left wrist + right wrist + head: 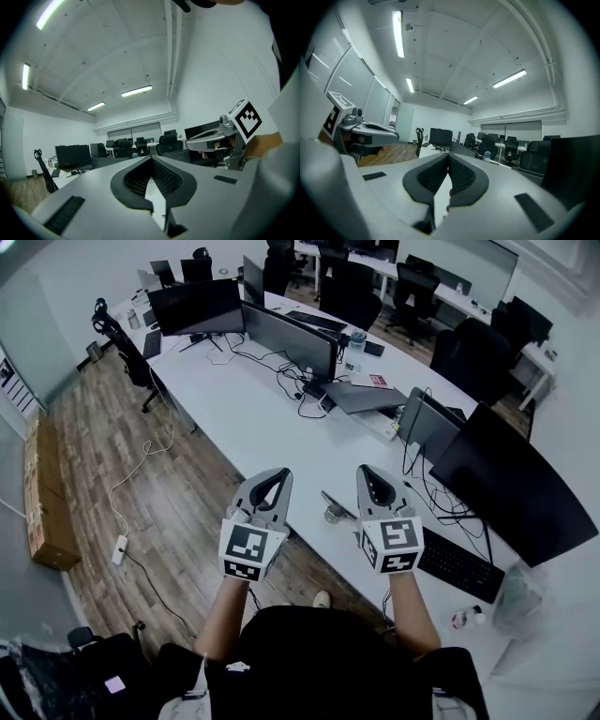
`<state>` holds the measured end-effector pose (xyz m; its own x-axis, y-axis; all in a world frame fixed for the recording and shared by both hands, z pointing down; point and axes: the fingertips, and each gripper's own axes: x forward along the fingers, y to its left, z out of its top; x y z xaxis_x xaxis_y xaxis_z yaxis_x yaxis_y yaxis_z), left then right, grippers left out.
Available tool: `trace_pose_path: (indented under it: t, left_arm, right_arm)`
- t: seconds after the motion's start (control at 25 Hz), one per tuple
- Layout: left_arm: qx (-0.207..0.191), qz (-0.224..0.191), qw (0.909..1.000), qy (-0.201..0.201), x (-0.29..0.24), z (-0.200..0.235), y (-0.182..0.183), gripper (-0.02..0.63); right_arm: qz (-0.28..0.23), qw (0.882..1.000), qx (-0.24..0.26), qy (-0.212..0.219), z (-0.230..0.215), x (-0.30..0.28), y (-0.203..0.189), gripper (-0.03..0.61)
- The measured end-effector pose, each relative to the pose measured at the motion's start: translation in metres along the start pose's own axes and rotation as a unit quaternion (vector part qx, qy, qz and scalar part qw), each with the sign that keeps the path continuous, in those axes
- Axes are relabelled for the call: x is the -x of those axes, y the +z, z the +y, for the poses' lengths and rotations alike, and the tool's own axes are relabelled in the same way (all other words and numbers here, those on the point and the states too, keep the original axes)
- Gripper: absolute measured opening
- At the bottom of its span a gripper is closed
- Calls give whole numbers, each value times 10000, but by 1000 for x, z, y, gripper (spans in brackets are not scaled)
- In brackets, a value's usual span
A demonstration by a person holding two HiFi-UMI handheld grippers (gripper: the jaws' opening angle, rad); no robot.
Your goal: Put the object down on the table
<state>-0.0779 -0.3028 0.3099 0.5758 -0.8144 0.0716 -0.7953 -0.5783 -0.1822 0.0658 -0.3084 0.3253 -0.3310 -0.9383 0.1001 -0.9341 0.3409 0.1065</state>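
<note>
Long white table (234, 409) fills the head view; the gripper views just look level across the office. Left gripper (273, 476) and right gripper (376, 474) are held side by side, jaws pinched shut, empty. Small silvery object (335, 513) sits on the table between them, head view only.

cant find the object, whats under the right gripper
The table, with a small object lying on it just left of the right gripper. Directly beneath, the gripper hides the tabletop.

No words, brands or numbers can be read — the left cube (249, 551) and right cube (394, 542) carry only black-and-white square markers, and print on the red-and-white booklet (377, 381) is too small.
</note>
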Motion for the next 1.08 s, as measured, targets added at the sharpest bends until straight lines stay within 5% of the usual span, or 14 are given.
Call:
trace_pose_path:
  t: [1.08]
  left_arm:
    - [48, -21, 10000, 18, -6, 14, -6, 14]
  right_arm:
    - [118, 9999, 52, 48, 6, -18, -4, 25]
